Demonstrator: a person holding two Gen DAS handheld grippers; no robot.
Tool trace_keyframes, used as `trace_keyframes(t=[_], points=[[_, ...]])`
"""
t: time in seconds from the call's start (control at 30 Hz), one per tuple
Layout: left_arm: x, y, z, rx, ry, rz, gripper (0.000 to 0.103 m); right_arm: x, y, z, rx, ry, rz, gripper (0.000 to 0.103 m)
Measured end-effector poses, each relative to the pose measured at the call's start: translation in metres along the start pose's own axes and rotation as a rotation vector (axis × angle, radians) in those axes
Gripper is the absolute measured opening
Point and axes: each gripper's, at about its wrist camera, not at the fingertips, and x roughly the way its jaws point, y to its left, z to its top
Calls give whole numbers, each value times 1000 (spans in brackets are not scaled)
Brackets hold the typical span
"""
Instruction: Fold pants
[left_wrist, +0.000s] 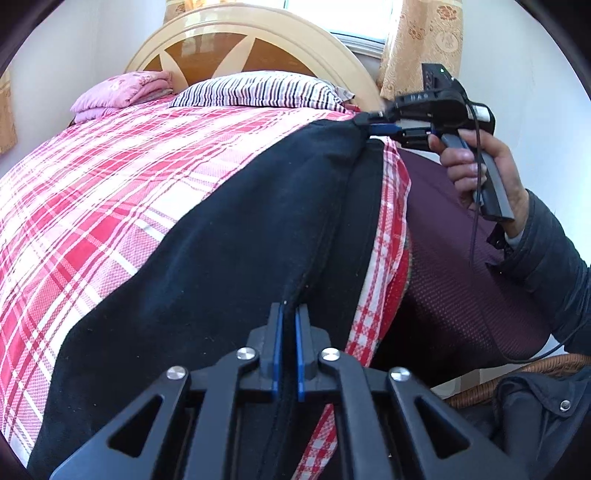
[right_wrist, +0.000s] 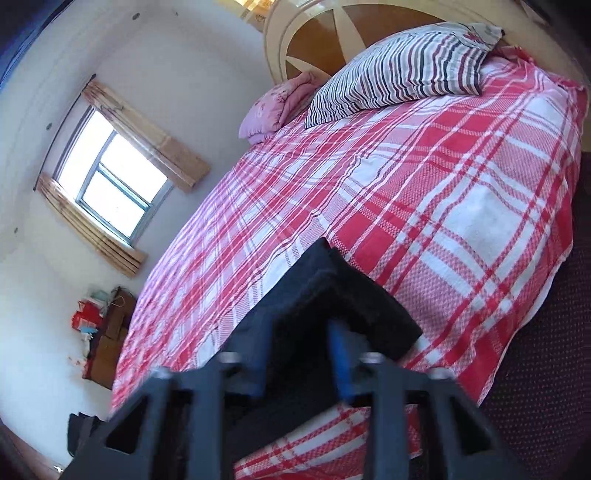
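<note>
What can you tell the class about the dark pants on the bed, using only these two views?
The pants are black or very dark navy, in a soft, slightly fuzzy knit-like fabric, with a raised seam running lengthwise. They lie stretched along the near edge of the red-and-white plaid bedspread, partly lifted. The left tool is shut on one end at the seam; the right tool is shut on the far corner, near the striped pillow. In the right wrist view, a thick hemmed end sticks out past the fingers.

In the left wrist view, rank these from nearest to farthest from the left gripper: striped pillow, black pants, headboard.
1. black pants, clamped in the left gripper.
2. striped pillow, at the bed's far end.
3. headboard, behind the pillow.
</note>
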Motion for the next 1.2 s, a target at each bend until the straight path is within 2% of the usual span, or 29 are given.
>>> trace_keyframes(t=[0.3,0.5,0.57,0.67,0.73,0.8,0.83,0.9,1.0,1.13,1.2], points=[[-18,6,8,-32,-65,-59,6,-37,23,16,-113,-96,63,4],[7,-9,-1,3,10,-99,6,-32,-15,-4,-59,-32,-17,4],[13,-12,-4,12,27,-99,6,-29,-26,-7,-38,6,-19,4],[15,-12,-4,13,28,-100,6,-34,-30,-5,-15,15,7,5],[16,-12,-3,10,29,-101,6,-37,-29,-1,-19,-7,-53,19],[19,-10,-3,5,28,-101,6,-46,-29,2,-36,-69,-124,42],[19,-10,-3,2,26,-102,6,-50,-31,5,-34,-90,-145,45],[17,-11,-4,9,21,-96,6,-56,-31,13,-14,-127,-158,47],[17,-14,-5,27,24,-81,6,-47,-19,31,-64,-107,-133,47],[18,-13,-5,22,22,-77,6,-8,-3,44,-118,36,-88,47],[18,-13,-5,20,19,-77,6,13,-1,48,-128,105,-101,47]])
